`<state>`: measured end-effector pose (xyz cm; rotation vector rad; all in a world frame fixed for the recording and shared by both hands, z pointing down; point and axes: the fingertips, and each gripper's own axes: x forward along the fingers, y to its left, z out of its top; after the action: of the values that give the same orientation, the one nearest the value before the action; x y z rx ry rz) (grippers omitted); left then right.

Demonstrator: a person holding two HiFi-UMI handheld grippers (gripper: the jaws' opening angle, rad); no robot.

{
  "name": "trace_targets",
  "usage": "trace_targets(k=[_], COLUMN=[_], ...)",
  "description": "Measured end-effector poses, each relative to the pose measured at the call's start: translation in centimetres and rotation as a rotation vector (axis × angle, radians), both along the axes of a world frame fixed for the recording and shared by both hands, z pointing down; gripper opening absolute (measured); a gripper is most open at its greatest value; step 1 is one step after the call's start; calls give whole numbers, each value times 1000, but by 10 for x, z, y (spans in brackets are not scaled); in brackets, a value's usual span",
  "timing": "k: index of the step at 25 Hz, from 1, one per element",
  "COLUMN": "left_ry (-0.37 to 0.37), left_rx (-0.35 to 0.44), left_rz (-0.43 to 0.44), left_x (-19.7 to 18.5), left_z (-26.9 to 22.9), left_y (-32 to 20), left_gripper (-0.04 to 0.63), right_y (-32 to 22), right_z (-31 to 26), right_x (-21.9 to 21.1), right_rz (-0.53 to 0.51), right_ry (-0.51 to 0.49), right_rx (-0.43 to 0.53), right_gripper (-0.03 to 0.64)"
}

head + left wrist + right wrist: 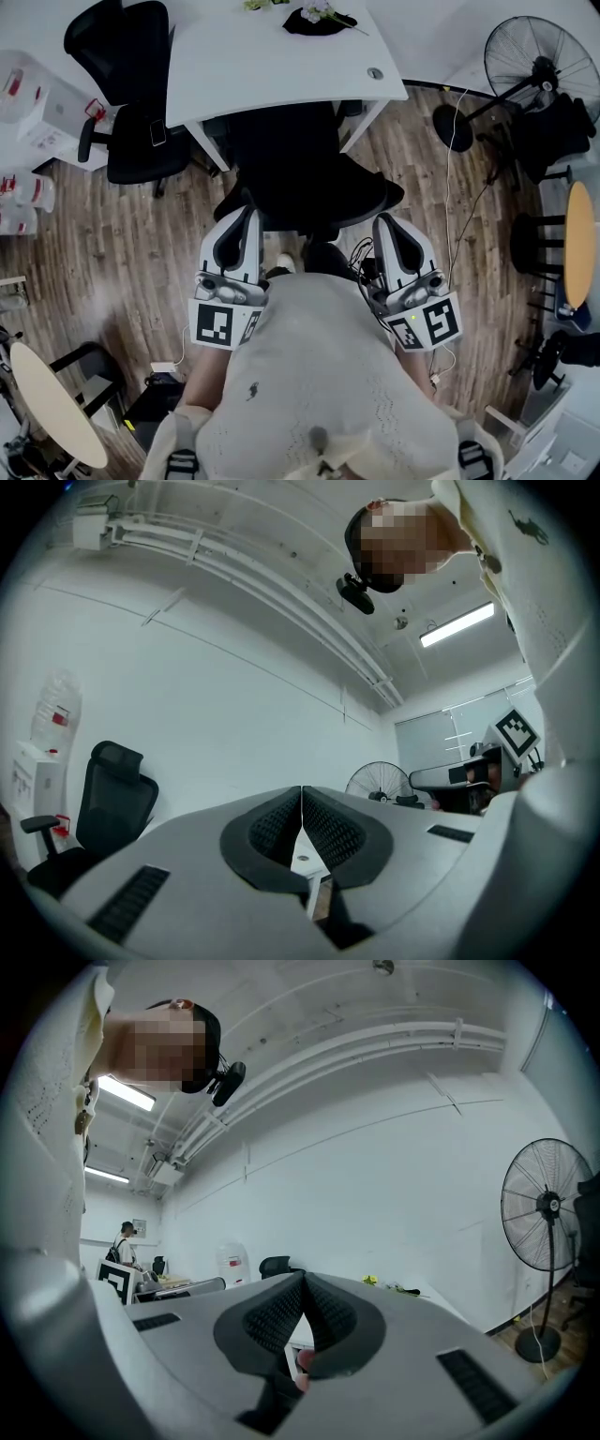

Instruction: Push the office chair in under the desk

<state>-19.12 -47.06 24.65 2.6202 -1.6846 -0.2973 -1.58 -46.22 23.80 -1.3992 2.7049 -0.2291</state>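
Chair dead ahead at 12 o'clock, half under counter. My left tool and right tool, both clenched empty, are equally near its back. Push toward 12.

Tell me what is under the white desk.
The black office chair sits partly under the white desk, its back end sticking out. The desktop hides the chair's front and the floor beneath.
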Motion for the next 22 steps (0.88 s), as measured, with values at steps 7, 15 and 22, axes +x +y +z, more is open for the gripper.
trace_targets(k=[7, 15, 22], left_ry=[-22, -54, -44], left_rx=[-16, -21, -28], left_rz=[32, 36, 27], left_x=[9, 12, 11], left_z=[4, 8, 10], left_y=[3, 5, 7], left_gripper=[23, 23, 23], right_y=[2, 4, 6], right_z=[-2, 4, 6], right_x=[0, 0, 1], right_rz=[-1, -1, 2], right_ry=[0, 4, 4], right_rx=[6, -1, -7], right_gripper=[6, 6, 6])
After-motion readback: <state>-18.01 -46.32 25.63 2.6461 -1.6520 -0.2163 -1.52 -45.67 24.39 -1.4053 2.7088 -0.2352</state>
